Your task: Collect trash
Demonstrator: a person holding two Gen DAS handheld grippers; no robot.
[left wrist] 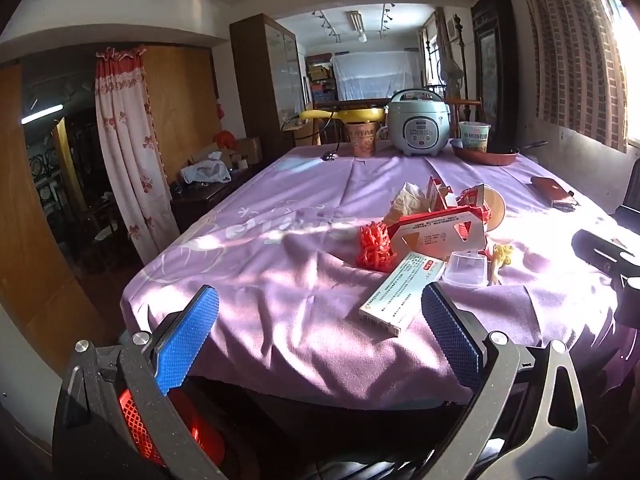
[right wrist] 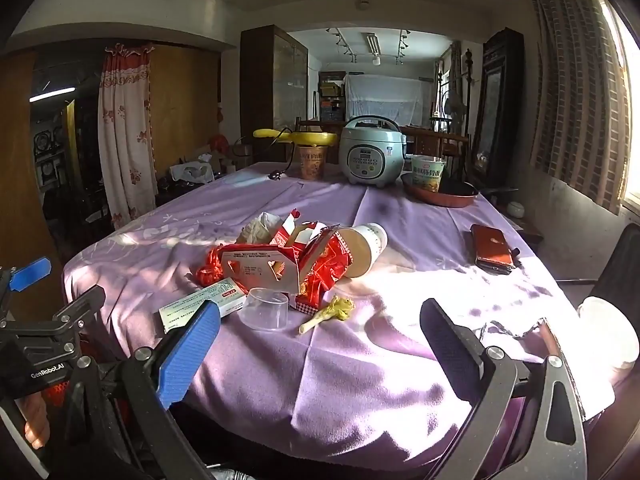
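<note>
Both hand-held grippers hang off the near edge of the surface [right wrist: 400,360], which is draped in a wrinkled purple cloth [left wrist: 280,300]. The left hand-held gripper [left wrist: 320,332] has its jaws spread wide with nothing between the blue pads; below it, a red mesh basket [left wrist: 136,420] shows under the frame. The right hand-held gripper [right wrist: 320,356] is likewise wide and empty, and it points down toward the cloth. The trash sits in a loose cluster near the middle of the surface, closer to the front edge than to the far end. It comprises a red-and-white carton [right wrist: 260,270] lying on its side, torn red wrappers [right wrist: 324,268], a crumpled tissue [right wrist: 260,224], a red knotted net [right wrist: 210,268], a tipped paper cup [right wrist: 362,248] with its mouth toward the carton, a flat white medicine box [right wrist: 200,304], a clear plastic cup [right wrist: 266,308] upside down just beside that box, and a yellowish vegetable scrap [right wrist: 328,312] in front of the carton. Well apart to the right lies a phone in a red case [right wrist: 490,254]. At the far end stand a rice cooker [right wrist: 372,152], a brown noodle cup [right wrist: 312,162] and a green noodle cup [right wrist: 428,172] set in a red pan [right wrist: 440,196]. A white item at the right edge of the right view is too washed out by sunlight to identify.
</note>
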